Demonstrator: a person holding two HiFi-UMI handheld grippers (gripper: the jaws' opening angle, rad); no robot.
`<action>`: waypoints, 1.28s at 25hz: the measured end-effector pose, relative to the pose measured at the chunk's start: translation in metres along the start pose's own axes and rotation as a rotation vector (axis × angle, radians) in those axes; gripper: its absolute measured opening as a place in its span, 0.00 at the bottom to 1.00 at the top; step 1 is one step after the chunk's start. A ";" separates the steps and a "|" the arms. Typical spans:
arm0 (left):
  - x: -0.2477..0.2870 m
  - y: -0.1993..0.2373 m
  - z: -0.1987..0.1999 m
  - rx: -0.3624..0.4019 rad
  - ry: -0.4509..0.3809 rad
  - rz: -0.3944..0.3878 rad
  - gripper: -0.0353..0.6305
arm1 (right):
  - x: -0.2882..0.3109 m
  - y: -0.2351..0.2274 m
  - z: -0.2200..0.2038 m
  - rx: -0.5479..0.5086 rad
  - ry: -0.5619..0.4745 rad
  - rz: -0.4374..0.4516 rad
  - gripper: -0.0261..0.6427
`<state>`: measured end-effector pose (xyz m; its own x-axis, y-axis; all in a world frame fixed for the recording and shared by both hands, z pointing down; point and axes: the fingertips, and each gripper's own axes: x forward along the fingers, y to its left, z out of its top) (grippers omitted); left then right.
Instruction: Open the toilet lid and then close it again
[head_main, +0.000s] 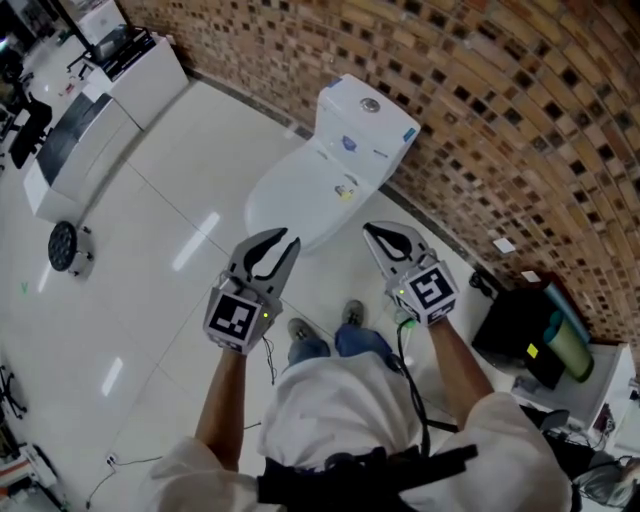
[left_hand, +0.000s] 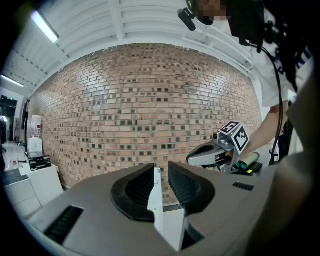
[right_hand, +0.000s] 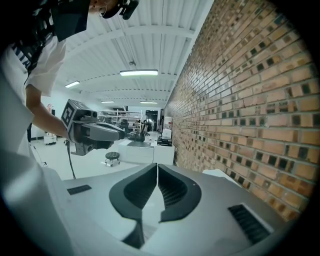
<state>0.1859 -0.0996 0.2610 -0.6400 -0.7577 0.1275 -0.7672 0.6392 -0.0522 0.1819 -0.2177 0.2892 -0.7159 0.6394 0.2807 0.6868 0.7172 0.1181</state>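
Head view: the toilet lid (head_main: 298, 192) lies closed. On the left gripper (head_main: 288, 238) the fingers stand slightly apart, empty; on the right gripper (head_main: 370, 229) they are pressed together.

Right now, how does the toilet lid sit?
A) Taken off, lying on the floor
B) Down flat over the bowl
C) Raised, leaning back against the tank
B: in the head view the toilet lid lies flat and closed over the bowl, in front of the tank.
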 end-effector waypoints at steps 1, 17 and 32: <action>-0.002 0.001 0.001 0.002 -0.006 0.004 0.18 | 0.001 0.001 0.001 -0.011 0.001 0.002 0.05; -0.013 0.022 -0.035 -0.012 0.049 0.158 0.18 | 0.020 -0.013 -0.085 -0.354 0.249 0.135 0.05; -0.037 0.115 -0.164 0.025 0.152 0.093 0.18 | 0.167 0.090 -0.208 -0.445 0.346 0.038 0.24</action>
<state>0.1286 0.0238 0.4125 -0.6958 -0.6660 0.2689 -0.7073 0.7005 -0.0951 0.1503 -0.1045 0.5453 -0.6581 0.4806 0.5795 0.7518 0.4614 0.4711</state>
